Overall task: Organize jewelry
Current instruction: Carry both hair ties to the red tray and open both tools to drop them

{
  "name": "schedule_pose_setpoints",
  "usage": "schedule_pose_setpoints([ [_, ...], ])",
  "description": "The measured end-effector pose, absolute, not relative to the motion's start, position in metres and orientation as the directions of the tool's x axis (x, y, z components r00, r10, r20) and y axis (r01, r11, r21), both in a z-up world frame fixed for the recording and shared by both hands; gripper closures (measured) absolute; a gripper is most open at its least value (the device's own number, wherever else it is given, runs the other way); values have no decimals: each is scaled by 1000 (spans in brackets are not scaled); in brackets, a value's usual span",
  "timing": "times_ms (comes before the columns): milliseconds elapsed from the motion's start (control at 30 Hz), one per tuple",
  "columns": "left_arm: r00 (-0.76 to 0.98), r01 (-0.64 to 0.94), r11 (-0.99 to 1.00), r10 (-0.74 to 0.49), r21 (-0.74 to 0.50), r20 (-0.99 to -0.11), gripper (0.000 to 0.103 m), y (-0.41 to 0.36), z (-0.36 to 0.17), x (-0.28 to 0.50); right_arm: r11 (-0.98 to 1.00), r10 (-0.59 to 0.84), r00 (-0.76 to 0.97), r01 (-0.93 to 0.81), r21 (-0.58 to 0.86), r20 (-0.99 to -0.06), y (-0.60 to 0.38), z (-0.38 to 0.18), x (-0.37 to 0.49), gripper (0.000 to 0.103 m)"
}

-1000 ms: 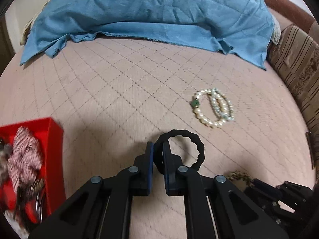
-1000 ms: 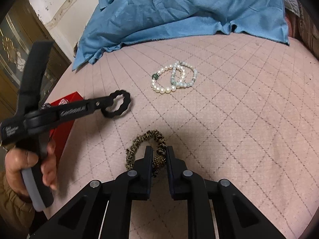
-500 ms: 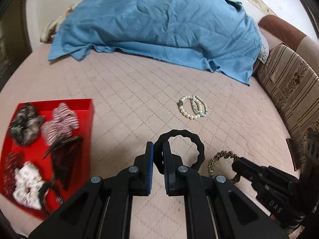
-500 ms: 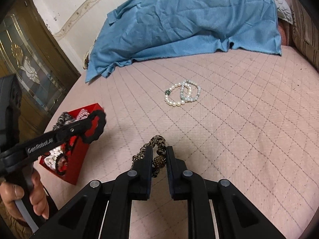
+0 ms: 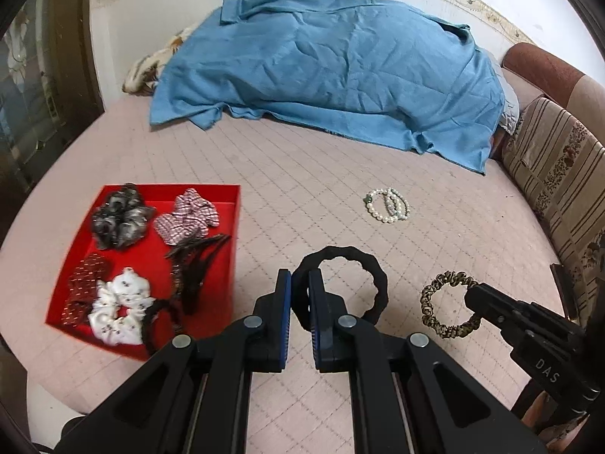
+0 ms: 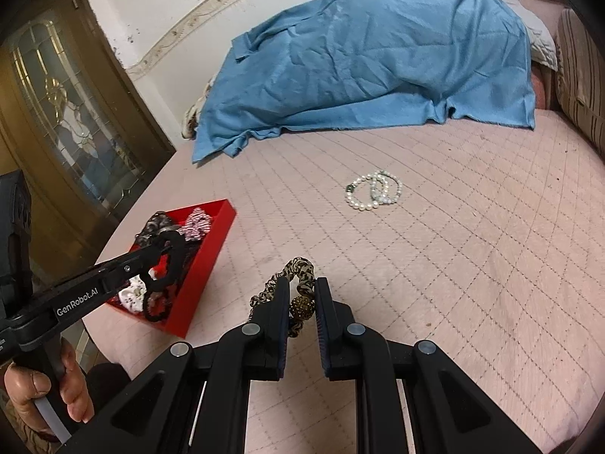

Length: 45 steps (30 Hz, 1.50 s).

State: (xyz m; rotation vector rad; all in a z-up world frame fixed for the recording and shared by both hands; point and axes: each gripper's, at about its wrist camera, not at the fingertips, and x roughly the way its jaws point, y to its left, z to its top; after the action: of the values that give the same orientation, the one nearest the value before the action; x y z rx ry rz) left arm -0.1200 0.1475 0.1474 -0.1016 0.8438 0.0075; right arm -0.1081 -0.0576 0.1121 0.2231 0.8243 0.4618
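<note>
My left gripper (image 5: 299, 295) is shut on a black wavy hair tie (image 5: 372, 283), held in the air to the right of a red tray (image 5: 236, 227). From the right wrist view that tie (image 6: 166, 265) hangs over the tray (image 6: 211, 242). My right gripper (image 6: 302, 302) is shut on a leopard-print hair tie (image 6: 298, 268) by its gold bead, lifted off the pink quilted bed. In the left wrist view this tie (image 5: 438, 302) hangs at the right. Two pearl bracelets (image 5: 387, 210) (image 6: 372, 191) lie overlapped further back on the bed.
The red tray holds several scrunchies (image 5: 117, 219) and dark hair clips (image 5: 196, 261). A blue cloth (image 5: 332, 68) covers a heap at the far side. A striped cushion (image 5: 559, 174) borders the right. A glass door (image 6: 68, 106) stands left. A hand (image 6: 45, 393) grips the left tool.
Both grippers rose and pulled back with their hair ties. The left one swung toward the red tray, which is now fully in its view.
</note>
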Motion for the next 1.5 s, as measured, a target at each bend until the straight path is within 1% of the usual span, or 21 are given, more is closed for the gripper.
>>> schedule_pose_setpoints([
  [367, 709, -78, 997, 55, -1, -703, 94, 152, 167, -148, 880, 474, 603, -344, 328, -642, -44, 131, -131, 89],
  [600, 721, -86, 996, 81, 27, -688, 94, 157, 172, -158, 879, 474, 606, -370, 301, -639, -32, 140, -140, 89],
  [867, 723, -103, 994, 89, 20, -685, 94, 169, 170, -163, 876, 475, 603, -394, 278, -642, -19, 145, -144, 88],
  [1200, 706, -139, 990, 90, -13, -703, 94, 195, 160, -162, 866, 482, 581, -430, 255, -656, 7, 150, -142, 88],
  [1500, 685, -187, 981, 95, -48, -722, 94, 225, 145, -158, 843, 513, 529, -460, 279, -676, 38, 148, -126, 88],
])
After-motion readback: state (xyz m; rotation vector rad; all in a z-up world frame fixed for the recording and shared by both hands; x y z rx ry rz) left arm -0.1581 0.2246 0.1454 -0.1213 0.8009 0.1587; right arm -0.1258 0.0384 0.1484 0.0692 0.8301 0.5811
